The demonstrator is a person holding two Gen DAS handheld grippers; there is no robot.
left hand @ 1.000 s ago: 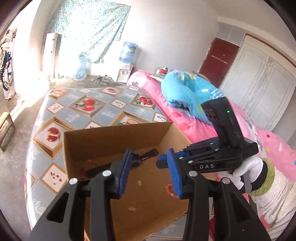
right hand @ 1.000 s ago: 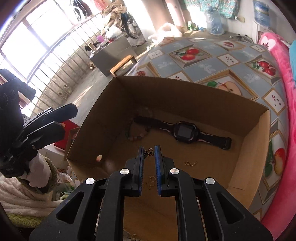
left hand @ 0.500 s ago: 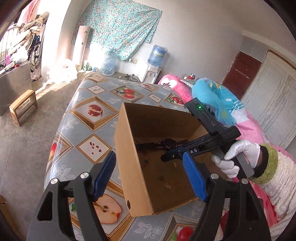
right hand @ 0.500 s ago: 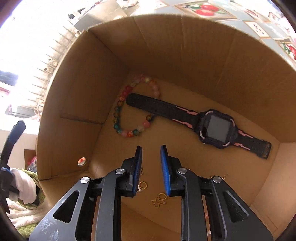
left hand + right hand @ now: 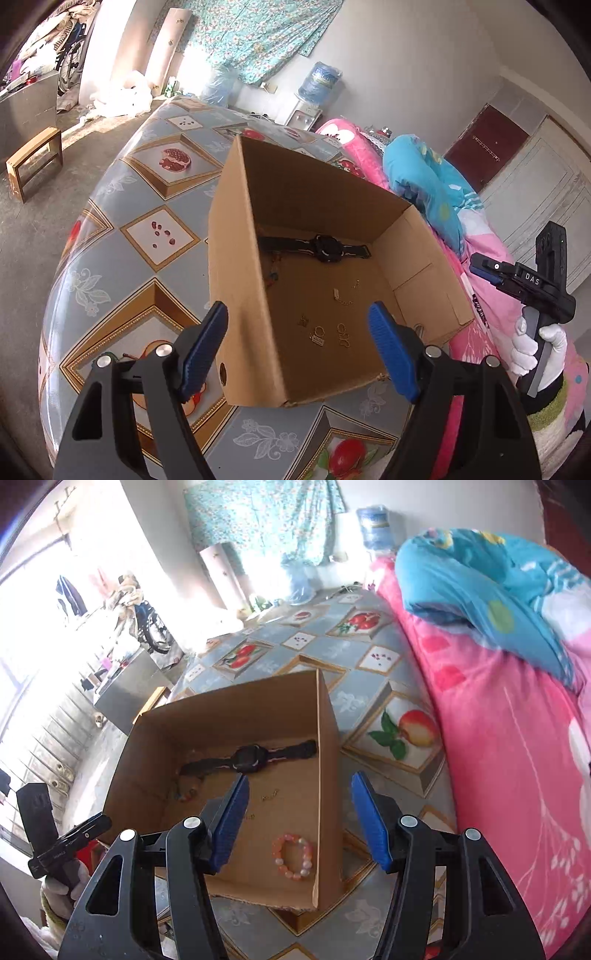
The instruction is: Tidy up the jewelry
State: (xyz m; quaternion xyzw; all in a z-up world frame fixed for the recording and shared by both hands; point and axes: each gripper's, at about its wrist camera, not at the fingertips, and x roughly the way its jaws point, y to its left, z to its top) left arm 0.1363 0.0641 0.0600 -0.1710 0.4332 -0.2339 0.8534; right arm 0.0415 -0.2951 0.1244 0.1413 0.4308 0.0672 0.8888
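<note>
Both my grippers hang above the cardboard box (image 5: 236,295) on the fruit-patterned tabletop (image 5: 155,236), and both are spread wide with nothing between the pads: the left gripper (image 5: 297,349) straddles the box's near corner, the right gripper (image 5: 301,818) sits over its near right wall. The jewelry is all inside the box: the black watch (image 5: 251,755) lies flat along the far wall, a dark beaded bracelet (image 5: 184,794) sits just beside its strap end near the left wall, a pink bead bracelet (image 5: 293,854) rests in the near right corner, and small gold earrings and chain pieces (image 5: 328,332) are scattered across the middle of the floor. I judge the step in hand to be choosing the next piece and going down for it. The pink bracelet is closest to my right gripper, so I would drop straight down inside the wall, keep the pads clear of the cardboard, and close across one side of the bead ring, not the whole loop. The gold bits are tiny and flat; for those I would narrow the opening first and press the tips to the floor before closing, or they will slip out
</note>
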